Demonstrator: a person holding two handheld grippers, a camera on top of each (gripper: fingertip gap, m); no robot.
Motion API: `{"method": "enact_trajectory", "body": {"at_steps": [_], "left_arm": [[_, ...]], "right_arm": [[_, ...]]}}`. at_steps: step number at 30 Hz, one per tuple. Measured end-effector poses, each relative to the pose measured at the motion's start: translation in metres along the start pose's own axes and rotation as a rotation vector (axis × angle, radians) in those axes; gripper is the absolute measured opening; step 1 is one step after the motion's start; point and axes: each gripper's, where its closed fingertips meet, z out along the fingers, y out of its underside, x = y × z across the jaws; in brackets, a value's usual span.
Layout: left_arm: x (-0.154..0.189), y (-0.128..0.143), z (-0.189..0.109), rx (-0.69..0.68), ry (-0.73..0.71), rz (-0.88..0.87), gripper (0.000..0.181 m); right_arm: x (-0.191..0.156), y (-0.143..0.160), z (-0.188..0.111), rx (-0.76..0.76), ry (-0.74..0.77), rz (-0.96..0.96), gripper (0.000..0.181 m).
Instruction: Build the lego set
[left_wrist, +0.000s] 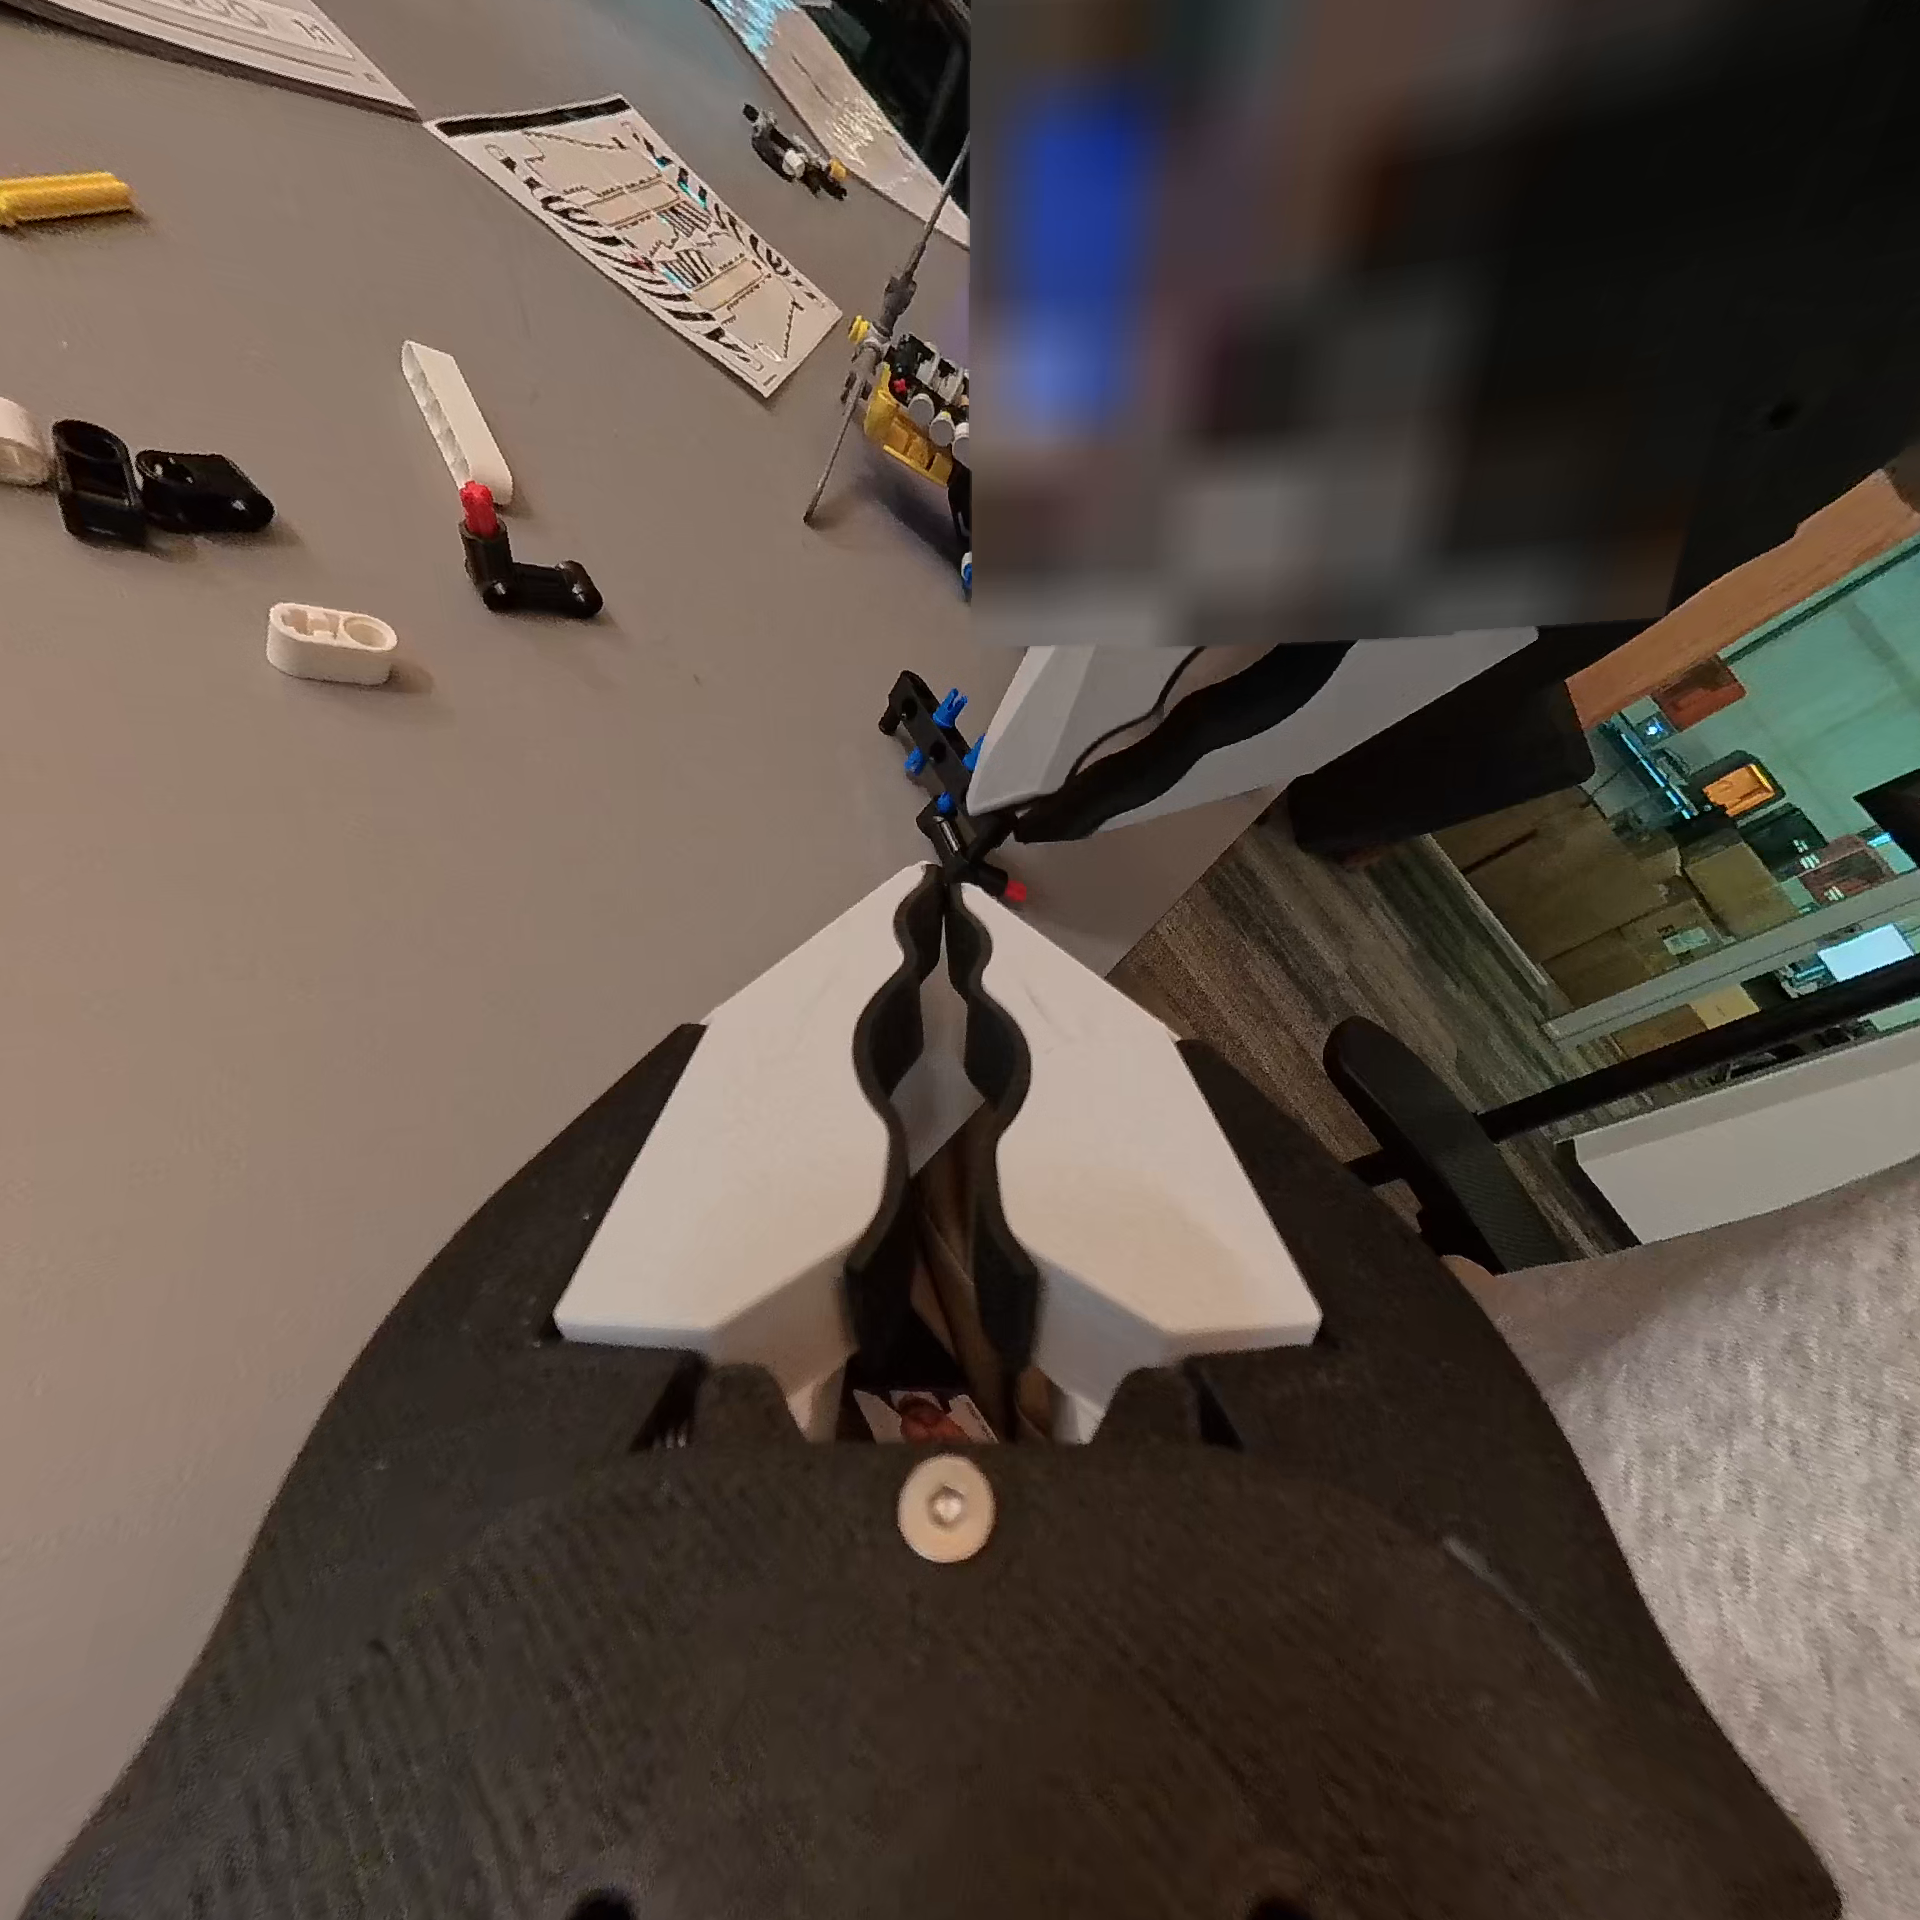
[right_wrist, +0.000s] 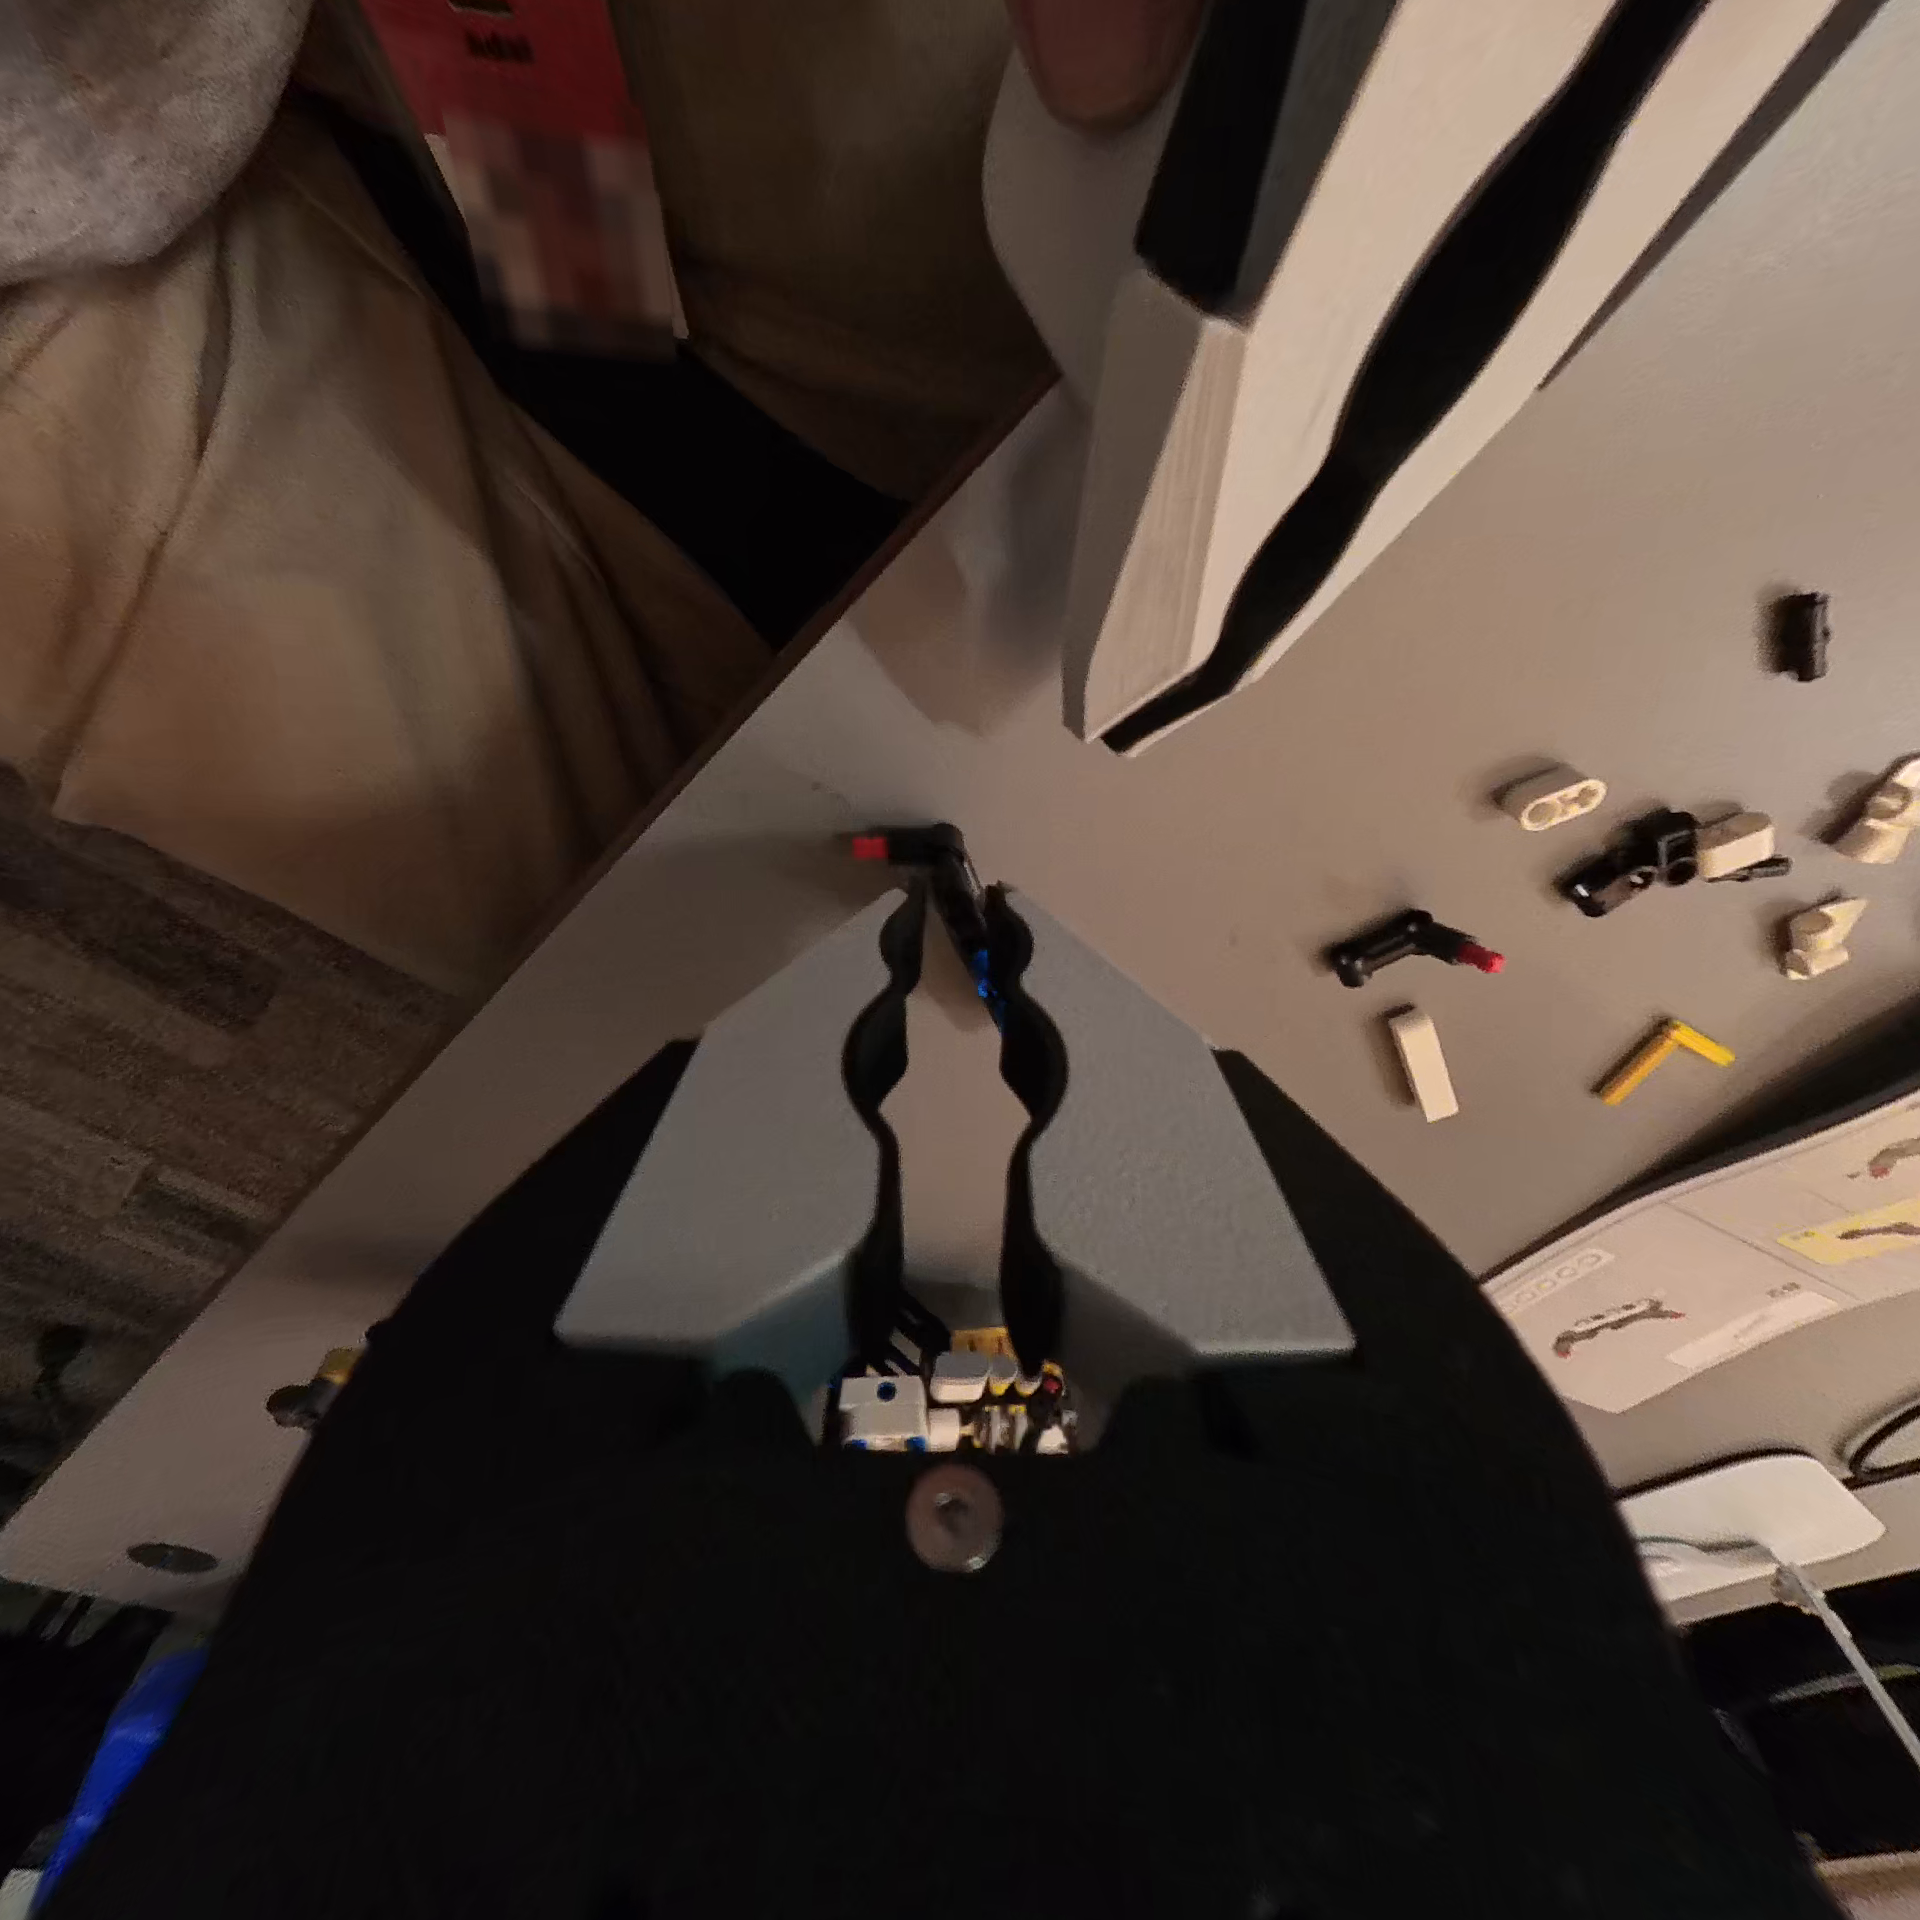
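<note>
- A blurred patch hides most of the built lego model (left_wrist: 914, 410); only its yellow and grey edge shows
- The left claw (left_wrist: 948, 883) is pinched narrow on a black lego beam (left_wrist: 940, 769) with blue pins and a red pin, near the counter (left_wrist: 312, 935) edge
- The right claw (right_wrist: 951, 904) grips the same beam from the other end
- Loose pieces (right_wrist: 1418, 951) lie well apart on the counter
</note>
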Motion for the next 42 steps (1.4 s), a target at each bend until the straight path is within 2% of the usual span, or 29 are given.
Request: {"method": "enact_trajectory", "body": {"at_steps": [7,21,34,42], "left_arm": [[0.0000,-0.0001,0.0001,0.000,0.001,-0.001,0.000],[0.0002,-0.0001,0.0001,0.000,0.003,-0.004,0.000],[0.0002,0.0002,0.0003,0.000,0.002,-0.005,0.000],[0.0002,0.0003,0.0003,-0.001,0.000,-0.005,0.000]], "right_arm": [[-0.0015,-0.0005,0.0029,-0.004,-0.024,0.003,0.004],[0.0010,-0.0002,0.0026,0.008,-0.039,0.205,0.003],[0.0014,-0.0004,0.0027,-0.034,0.003,0.237,0.004],[0.0030,-0.0002,0.0027,-0.035,-0.027,0.276,0.003]]}}
